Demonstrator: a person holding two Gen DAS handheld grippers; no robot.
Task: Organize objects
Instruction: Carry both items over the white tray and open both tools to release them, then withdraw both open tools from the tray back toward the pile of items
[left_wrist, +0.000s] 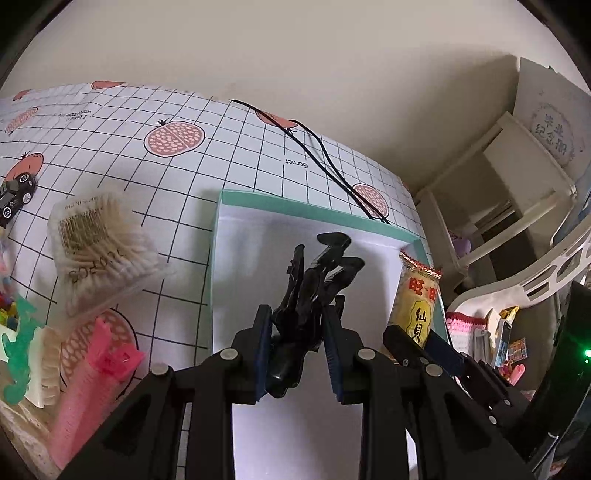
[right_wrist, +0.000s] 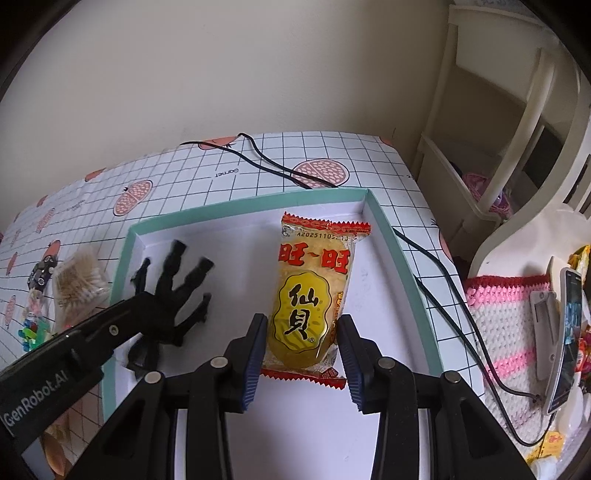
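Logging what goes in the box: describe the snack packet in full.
The snack packet is a glossy yellow plastic pouch with red serrated end seals, red and black Chinese characters and a printed code at its far end. It lies lengthwise over the white floor of the teal-rimmed box, its near end between the right gripper pads.

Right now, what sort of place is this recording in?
Probably a home, perhaps a bedroom or study corner: a table under a pomegranate-print grid cloth against a plain wall, a cream shelf unit beside it, and a crocheted mat holding a phone.
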